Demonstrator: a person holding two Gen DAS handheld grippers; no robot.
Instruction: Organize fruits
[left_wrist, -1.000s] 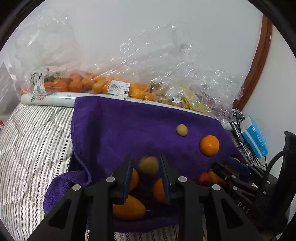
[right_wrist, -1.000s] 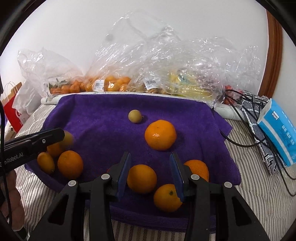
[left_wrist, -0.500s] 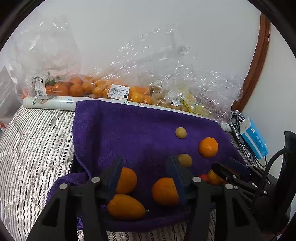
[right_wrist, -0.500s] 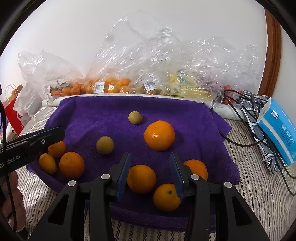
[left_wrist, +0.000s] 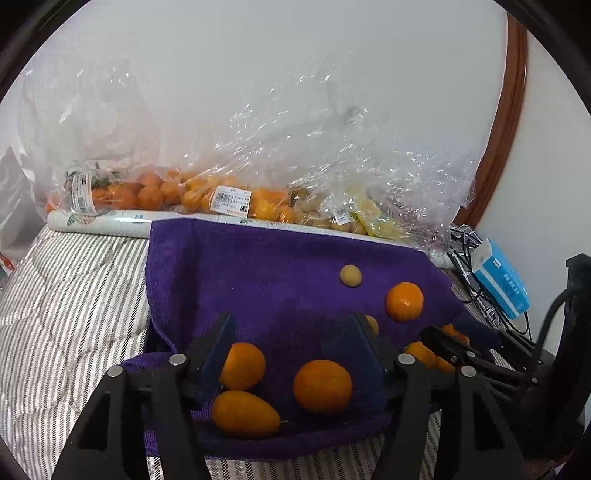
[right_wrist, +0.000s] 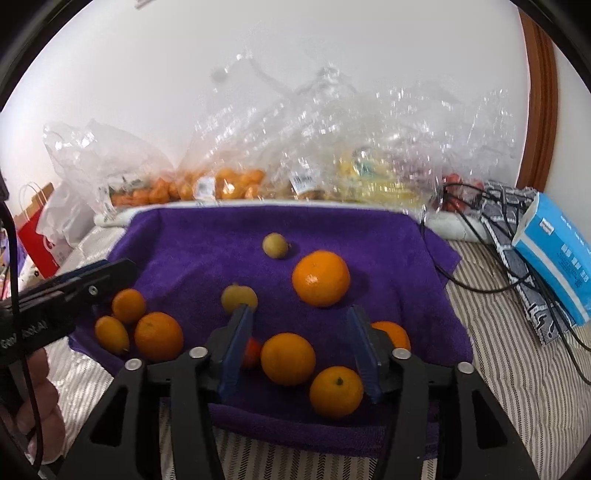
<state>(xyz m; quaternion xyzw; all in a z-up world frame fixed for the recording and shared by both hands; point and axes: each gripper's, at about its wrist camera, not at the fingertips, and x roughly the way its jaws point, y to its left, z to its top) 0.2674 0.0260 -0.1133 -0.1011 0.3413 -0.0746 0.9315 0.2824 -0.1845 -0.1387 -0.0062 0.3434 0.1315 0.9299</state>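
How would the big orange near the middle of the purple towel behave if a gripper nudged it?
The big orange looks nearly round and sits free, touching no other fruit, so it would probably roll. The plush purple towel should slow it soon. Its skin looks firm, so a light push likely won't mark it.

The left black two-finger hand-held gripper (left_wrist: 291, 354) tilts downward, its blue-padded jaws opening, and the pads press on nothing. The right black hand-held gripper (right_wrist: 299, 347) slants down the same way, its blue-lined jaws also opening, free of any grip. In the right wrist view, the person's bare left hand (right_wrist: 35, 417) wraps the left tool's handle at the lower left edge.
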